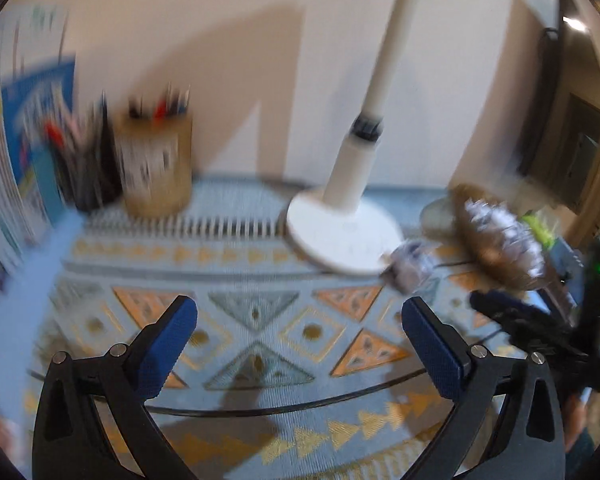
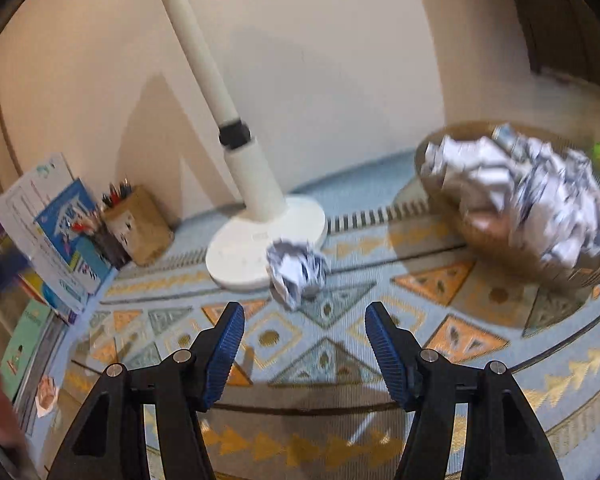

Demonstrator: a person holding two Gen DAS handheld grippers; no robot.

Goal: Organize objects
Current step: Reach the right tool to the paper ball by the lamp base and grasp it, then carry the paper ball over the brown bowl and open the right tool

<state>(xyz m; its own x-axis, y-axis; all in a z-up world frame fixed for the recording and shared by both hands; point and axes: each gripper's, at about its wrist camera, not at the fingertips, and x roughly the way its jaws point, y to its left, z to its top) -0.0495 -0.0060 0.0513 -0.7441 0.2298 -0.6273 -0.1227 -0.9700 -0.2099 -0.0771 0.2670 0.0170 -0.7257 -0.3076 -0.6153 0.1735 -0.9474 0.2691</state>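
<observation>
A crumpled paper ball lies on the patterned cloth by the white lamp base; it shows blurred in the left wrist view. A brown basket at the right is piled with crumpled paper; it also shows in the left wrist view. My right gripper is open and empty, just short of the paper ball. My left gripper is open and empty over the middle of the cloth, left of the ball.
A white lamp stands at the back. A wooden pen holder and a dark pen cup stand at the back left beside upright books. The table's front edge runs under the grippers.
</observation>
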